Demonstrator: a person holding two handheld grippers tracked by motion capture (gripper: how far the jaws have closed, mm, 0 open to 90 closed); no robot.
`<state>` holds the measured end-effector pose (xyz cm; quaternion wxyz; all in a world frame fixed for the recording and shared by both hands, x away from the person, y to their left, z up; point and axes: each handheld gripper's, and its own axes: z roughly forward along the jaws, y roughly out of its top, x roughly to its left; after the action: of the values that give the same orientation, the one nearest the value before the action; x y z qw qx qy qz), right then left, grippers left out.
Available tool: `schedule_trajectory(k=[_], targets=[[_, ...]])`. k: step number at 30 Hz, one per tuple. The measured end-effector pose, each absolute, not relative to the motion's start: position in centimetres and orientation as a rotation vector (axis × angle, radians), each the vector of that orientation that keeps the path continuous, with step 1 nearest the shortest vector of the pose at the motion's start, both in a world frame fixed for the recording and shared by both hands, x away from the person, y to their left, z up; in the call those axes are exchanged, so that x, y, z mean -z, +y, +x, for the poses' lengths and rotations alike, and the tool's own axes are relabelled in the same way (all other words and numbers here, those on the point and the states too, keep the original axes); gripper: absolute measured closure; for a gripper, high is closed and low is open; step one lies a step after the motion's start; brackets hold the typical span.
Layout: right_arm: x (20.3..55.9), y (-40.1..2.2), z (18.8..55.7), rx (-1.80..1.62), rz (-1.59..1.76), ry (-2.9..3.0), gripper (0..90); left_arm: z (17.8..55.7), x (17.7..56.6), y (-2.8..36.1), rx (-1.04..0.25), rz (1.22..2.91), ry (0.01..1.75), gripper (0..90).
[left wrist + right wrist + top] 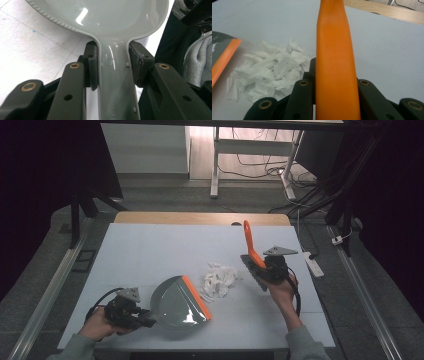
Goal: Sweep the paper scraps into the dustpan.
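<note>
A grey dustpan [176,302] with an orange front lip [196,297] lies on the white table, its lip facing a pile of torn white paper scraps [218,280]. My left gripper [145,317] is shut on the dustpan's grey handle [115,75], a pad pressing on each side. To the right of the scraps my right gripper [264,266] is shut on the orange handle [335,65] of a hand brush [252,262]. That handle points up and away, and the dark brush head hangs just right of the scraps [267,72].
The white table sheet [150,250] has a wooden strip [200,217] along its far edge. A white power strip [314,264] lies off the table's right side. Desk legs and cables stand on the floor beyond.
</note>
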<state>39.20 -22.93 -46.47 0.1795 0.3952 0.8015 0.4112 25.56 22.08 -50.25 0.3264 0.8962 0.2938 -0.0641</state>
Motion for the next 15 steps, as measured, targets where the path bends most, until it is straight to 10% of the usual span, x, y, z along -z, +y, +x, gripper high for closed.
schedule_trajectory(k=[15], targets=[[47.6, -21.3, 42.6, -1.115, 1.135, 2.287, 76.4, 25.7, 50.4, 22.3, 0.165, 2.364, 0.782, 61.6]])
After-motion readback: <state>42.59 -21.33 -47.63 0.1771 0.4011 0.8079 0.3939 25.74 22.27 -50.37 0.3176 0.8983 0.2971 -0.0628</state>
